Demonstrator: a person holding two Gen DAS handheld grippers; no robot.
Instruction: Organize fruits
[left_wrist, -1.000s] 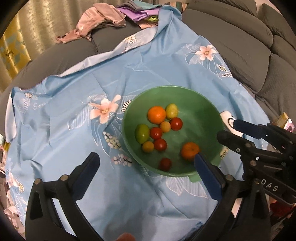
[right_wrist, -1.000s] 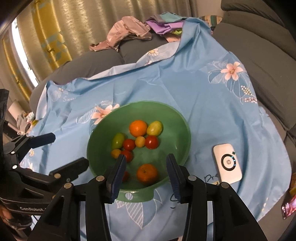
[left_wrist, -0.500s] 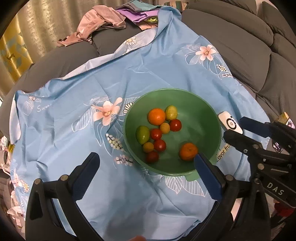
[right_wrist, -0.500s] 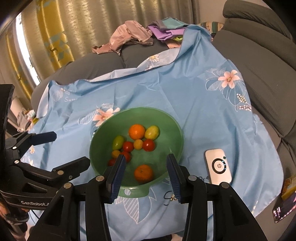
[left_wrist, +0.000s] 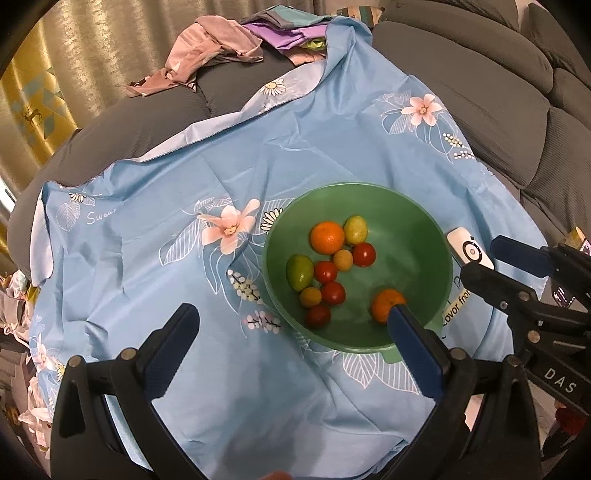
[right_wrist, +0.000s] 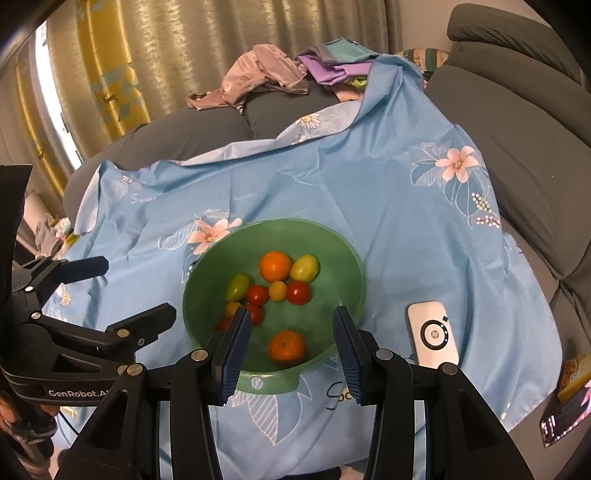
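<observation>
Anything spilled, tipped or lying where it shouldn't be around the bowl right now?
No spill: all the fruit sits inside the upright green bowl. One orange lies apart from the cluster, near the front wall. The odd item is a white HP device on the blue cloth beside the bowl; it isn't fruit.

Lighting even and moderately bright, indoor. Daylight glare at a window strip (right_wrist: 44, 92) beside the curtains (right_wrist: 221, 44), upper left of the right wrist view. Soft shadow inside the bowl (left_wrist: 413, 221). Strong fisheye curvature and dark vignette at all corners. Centre sharp; edges slightly soft.
</observation>
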